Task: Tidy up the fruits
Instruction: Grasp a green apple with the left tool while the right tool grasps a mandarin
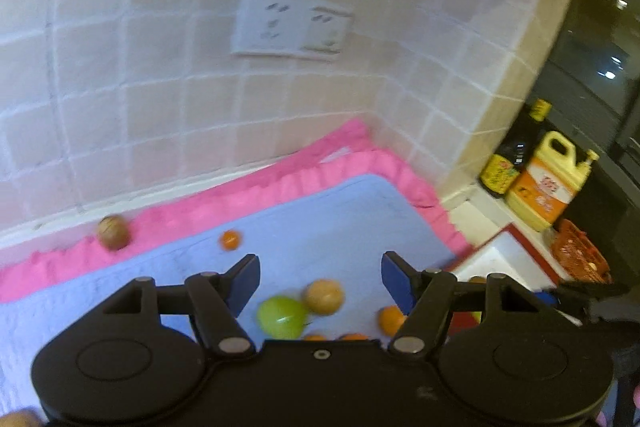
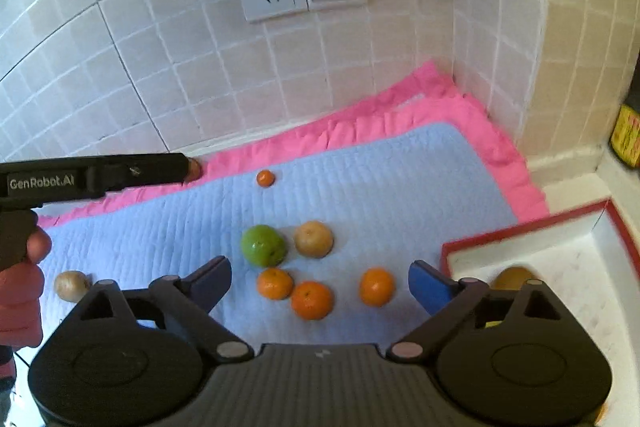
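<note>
On the blue mat (image 2: 360, 179) lie four oranges (image 2: 312, 300) and one green apple (image 2: 263, 245); both claws gape empty.

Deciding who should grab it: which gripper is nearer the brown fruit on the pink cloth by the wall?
Left. The left gripper has its tip close by the brown fruit; the right gripper hangs back above the oranges at the near side of the blue mat.

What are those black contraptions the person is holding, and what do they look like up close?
They are hand-held grippers. The right gripper has a black ribbed body, two round housings, silver pivot pins, angled black arms and blue pads. The left gripper has the same build with a smooth body; from the side it shows white "GenRobot.AI" lettering. A pink sleeve shows.
</note>
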### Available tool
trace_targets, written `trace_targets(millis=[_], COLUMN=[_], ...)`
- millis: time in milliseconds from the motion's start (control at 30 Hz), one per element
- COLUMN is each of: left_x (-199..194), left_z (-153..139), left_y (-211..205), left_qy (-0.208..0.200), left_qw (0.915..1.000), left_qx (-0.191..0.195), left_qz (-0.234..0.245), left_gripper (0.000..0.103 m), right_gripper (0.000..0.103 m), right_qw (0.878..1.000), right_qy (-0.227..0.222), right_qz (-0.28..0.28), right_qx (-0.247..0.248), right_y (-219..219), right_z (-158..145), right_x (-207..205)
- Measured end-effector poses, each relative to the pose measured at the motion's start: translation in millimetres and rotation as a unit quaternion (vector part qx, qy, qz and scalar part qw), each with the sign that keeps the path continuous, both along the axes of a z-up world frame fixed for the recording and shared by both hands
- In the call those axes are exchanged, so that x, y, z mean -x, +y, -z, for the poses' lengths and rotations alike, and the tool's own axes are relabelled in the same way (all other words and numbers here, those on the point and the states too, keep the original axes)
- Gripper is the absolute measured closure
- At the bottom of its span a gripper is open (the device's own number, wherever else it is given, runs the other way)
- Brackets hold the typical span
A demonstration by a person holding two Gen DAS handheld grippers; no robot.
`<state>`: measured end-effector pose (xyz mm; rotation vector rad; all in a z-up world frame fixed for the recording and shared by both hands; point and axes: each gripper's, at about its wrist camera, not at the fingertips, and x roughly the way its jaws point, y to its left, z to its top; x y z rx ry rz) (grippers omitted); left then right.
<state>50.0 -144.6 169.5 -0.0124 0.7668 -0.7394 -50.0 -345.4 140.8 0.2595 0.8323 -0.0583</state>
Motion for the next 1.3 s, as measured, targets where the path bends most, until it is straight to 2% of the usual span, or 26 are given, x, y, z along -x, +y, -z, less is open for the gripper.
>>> trace_targets(millis=[133,267,500,633,767,833,933,1033,1100,1233,1300], left_x=[-14.8,-27.7,-52.9,-64.1,-72.8,-75.8,-76.7,-76.3,-76.3,-80.6,-80.4], left_z=[21.2,48.7,96.7,118.0,132.0,135.8,140.4,142.9,143.6,144.6,144.5], left_y=[8.1,-1.8,-30.4,-43.9,-51.5,-54.8,-59.4,-63.4,-63.5,-57.1,-57.3], left_qy=[0.030,0.062,0.106,0.118,0.131,0.134,0.138,0.133,0.127,0.136,0.134], left_qw=[0.9995,0.9980,0.9931,0.9903,0.9882,0.9876,0.9865,0.9864,0.9872,0.9873,0.9876], left_qx=[-0.006,-0.015,-0.046,-0.068,-0.072,-0.070,-0.069,-0.072,-0.073,-0.058,-0.058], left_qz=[-0.006,0.005,0.018,0.025,0.035,0.042,0.057,0.064,0.063,0.057,0.058], left_gripper=[0.023,0.023,0.023,0.023,0.023,0.023,0.023,0.023,0.024,0.028,0.035], right_gripper=[0.006,0.006,0.012,0.013,0.014,0.018,0.030,0.038,0.040,0.040,0.052], right_qw=[0.999,0.995,0.990,0.978,0.968,0.961,0.950,0.951,0.951,0.949,0.951], right_qy=[0.037,0.078,0.048,0.038,0.014,0.003,-0.002,-0.005,-0.002,-0.004,0.003], right_qz=[-0.001,0.023,0.094,0.164,0.220,0.250,0.286,0.289,0.295,0.305,0.302], right_qx=[-0.026,-0.054,-0.092,-0.126,-0.123,-0.121,-0.125,-0.114,-0.091,-0.085,-0.070], right_y=[13.0,21.6,9.7,-9.2,-20.4,-22.8,-27.8,-29.6,-27.0,-30.2,-28.8], right_z=[30.7,63.9,90.7,105.6,111.0,113.7,120.6,125.7,127.4,132.1,130.3], right_x=[0.6,1.9,3.2,0.3,-5.3,-9.1,-17.1,-28.3,-37.7,-45.8,-48.9])
